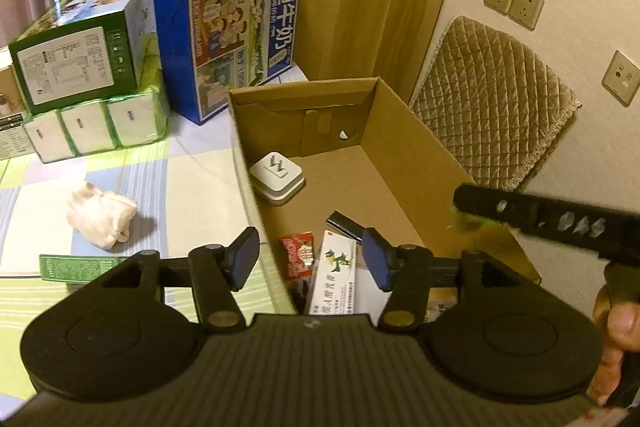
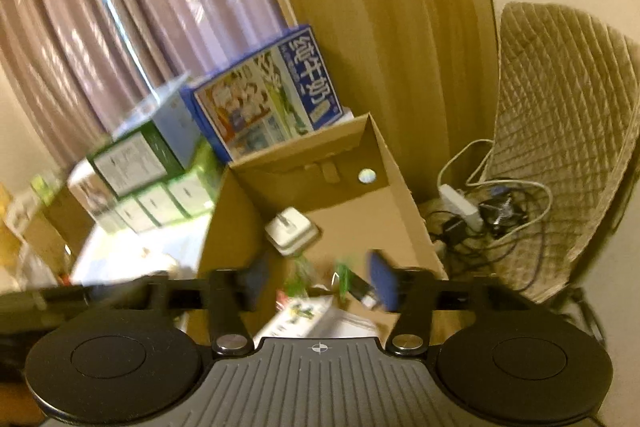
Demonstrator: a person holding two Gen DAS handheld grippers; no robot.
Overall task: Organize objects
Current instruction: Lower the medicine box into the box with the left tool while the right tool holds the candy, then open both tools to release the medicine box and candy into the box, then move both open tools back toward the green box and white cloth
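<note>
Overhead, left claw spread empty, right claw likewise, above cardboard box.

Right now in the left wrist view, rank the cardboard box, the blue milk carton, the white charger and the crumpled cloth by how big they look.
1. cardboard box
2. blue milk carton
3. crumpled cloth and white charger: they look about alike, and the cloth may lie nearer the camera, so no ranking between them.

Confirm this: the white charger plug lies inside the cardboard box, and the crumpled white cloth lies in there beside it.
Half right. The white charger plug is inside the cardboard box, but the crumpled white cloth lies outside it on the checked tablecloth, as the left wrist view shows.
</note>
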